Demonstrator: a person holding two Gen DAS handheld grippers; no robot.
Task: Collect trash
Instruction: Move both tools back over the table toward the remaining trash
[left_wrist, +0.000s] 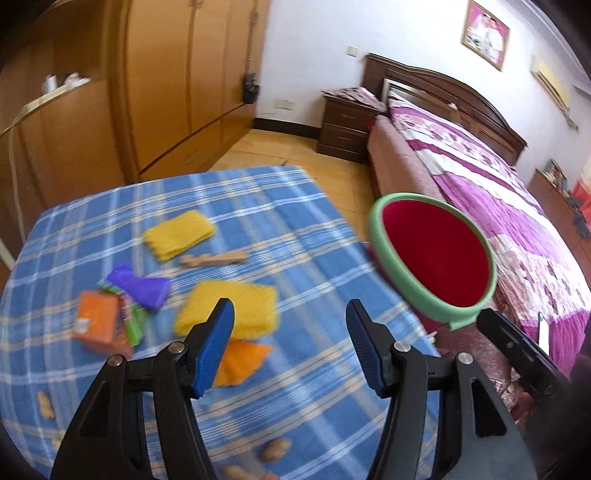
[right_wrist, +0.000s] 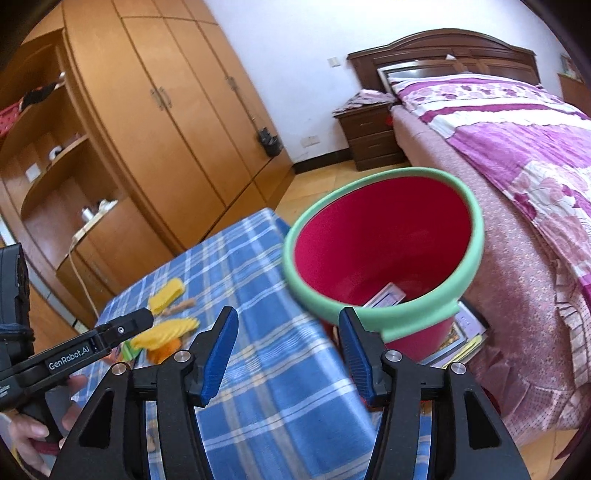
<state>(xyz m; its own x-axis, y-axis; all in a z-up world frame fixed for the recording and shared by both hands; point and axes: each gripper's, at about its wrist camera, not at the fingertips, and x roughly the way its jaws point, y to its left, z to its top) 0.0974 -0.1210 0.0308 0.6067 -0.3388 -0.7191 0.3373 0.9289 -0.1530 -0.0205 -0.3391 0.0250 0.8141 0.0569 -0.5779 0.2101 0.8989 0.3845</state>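
Both grippers over table, jaws wide apart, nothing held.
L gripper (left_wrist: 290, 314) above yellow sponge (left_wrist: 227, 308); R gripper (right_wrist: 288, 325) beside red bin (right_wrist: 380, 254), 1 o'clock; wrappers (left_wrist: 110, 317) at 10.

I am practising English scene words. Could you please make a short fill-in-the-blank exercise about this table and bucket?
1. The bucket is red inside and its rim is ____.
2. The tablecloth has a ____ and white check pattern.
3. Both the left claw and the right claw are ____, holding nothing.
4. The shelled nuts at the table's near edge are ____.

Answers: green; blue; open; peanuts
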